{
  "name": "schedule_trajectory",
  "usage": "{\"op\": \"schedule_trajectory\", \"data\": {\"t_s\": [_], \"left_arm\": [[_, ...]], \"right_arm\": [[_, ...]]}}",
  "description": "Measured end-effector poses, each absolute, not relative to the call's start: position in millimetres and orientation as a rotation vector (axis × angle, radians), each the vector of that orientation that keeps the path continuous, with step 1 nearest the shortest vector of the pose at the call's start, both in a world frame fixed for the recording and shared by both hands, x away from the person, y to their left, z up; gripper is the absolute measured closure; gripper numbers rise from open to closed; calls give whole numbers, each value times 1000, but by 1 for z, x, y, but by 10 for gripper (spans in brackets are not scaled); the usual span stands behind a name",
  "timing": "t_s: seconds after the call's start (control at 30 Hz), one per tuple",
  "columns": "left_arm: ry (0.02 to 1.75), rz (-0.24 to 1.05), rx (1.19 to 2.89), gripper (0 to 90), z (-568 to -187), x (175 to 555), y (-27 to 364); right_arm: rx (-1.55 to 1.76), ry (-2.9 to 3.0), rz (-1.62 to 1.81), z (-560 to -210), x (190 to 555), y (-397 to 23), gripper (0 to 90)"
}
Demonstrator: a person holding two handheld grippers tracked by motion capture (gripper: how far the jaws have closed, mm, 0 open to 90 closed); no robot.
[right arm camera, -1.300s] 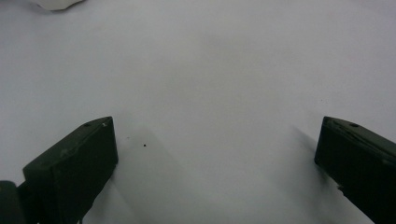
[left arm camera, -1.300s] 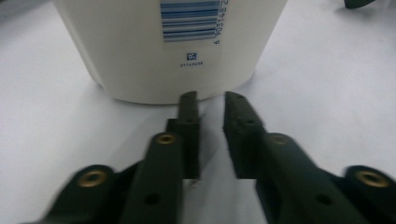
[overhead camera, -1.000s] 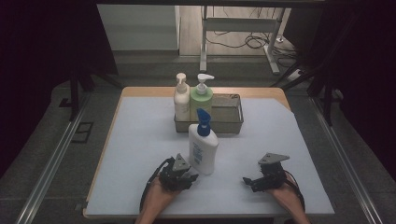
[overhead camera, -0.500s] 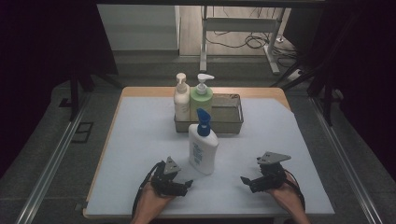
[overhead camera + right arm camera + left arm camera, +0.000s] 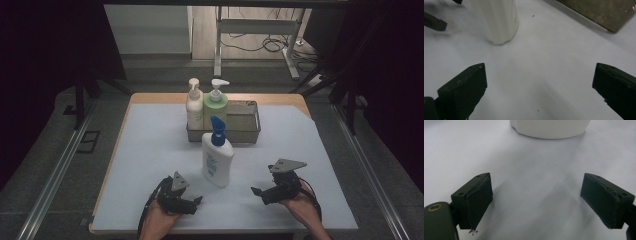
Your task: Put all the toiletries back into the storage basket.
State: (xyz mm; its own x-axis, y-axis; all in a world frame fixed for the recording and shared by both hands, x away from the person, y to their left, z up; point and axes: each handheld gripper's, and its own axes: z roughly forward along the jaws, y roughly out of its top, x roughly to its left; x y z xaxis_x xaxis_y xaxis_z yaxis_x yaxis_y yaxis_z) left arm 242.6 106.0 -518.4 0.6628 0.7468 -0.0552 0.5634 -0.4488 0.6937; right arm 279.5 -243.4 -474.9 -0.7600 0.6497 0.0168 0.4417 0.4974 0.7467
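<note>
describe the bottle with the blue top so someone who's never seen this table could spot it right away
On the table's white mat, find the metal tray at the far middle, which holds two pump bottles. The bottle with the blue top stands upright on the mat just in front of that tray, nearer the person. Unlike the cream pump bottle and the green pump bottle, it stands outside the tray, with a white body and a blue cap.

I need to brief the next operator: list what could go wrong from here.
1. The blue-capped bottle stands upright and free on the white mat, between both open claws; a sideways nudge could probably tip it.
2. If tipped away from the person, it may hit the metal tray holding the cream pump bottle and green pump bottle.
</note>
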Motion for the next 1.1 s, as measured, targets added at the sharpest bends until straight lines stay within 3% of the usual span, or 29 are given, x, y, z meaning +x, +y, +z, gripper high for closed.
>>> {"op": "schedule_trajectory", "data": {"t_s": [1.1], "left_arm": [[1020,366,2196,105,-523,242,105]], "right_arm": [[841,2466,1221,-427,295,-174,37]]}}
